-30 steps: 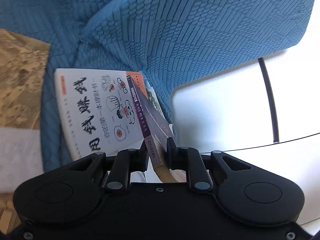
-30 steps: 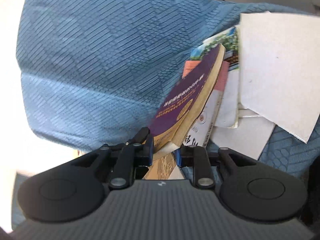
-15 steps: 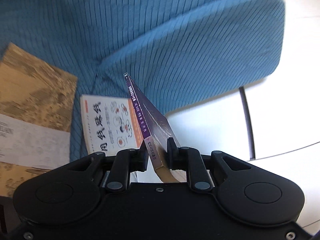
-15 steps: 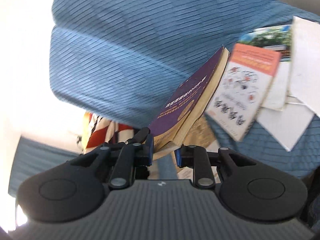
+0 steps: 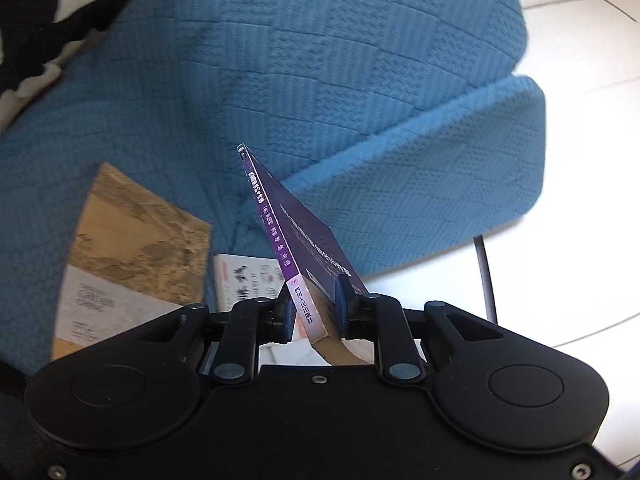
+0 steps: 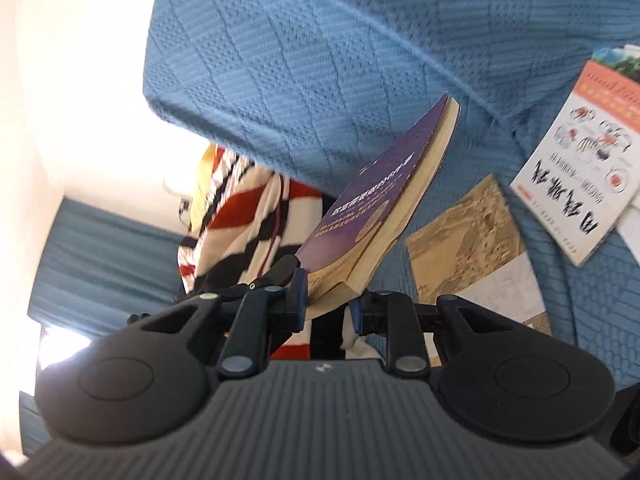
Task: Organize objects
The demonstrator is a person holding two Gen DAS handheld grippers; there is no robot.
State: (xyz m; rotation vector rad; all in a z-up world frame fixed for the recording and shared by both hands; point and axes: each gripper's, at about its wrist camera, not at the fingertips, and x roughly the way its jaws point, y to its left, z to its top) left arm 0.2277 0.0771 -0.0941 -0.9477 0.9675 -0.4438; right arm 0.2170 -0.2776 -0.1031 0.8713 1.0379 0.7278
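Both grippers, left [image 5: 314, 306] and right [image 6: 329, 294], are pinching the purple book [image 5: 296, 236] in their fingers, holding it tilted in air above the blue sofa [image 5: 360, 80]. Tan book [image 5: 136, 248] and white book [image 6: 580, 184] are lying flat on the sofa seat below; the white floor [image 5: 580, 60] past the sofa's edge is lying open.

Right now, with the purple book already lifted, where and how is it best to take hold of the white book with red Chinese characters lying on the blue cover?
Grip the white book at a long free edge, coming in low from the side. It lies flat, cover up, on the blue sofa cover, so only its thin edges offer a pinch. Its far edge overlaps other papers; the side towards the tan landscape book looks clearer.
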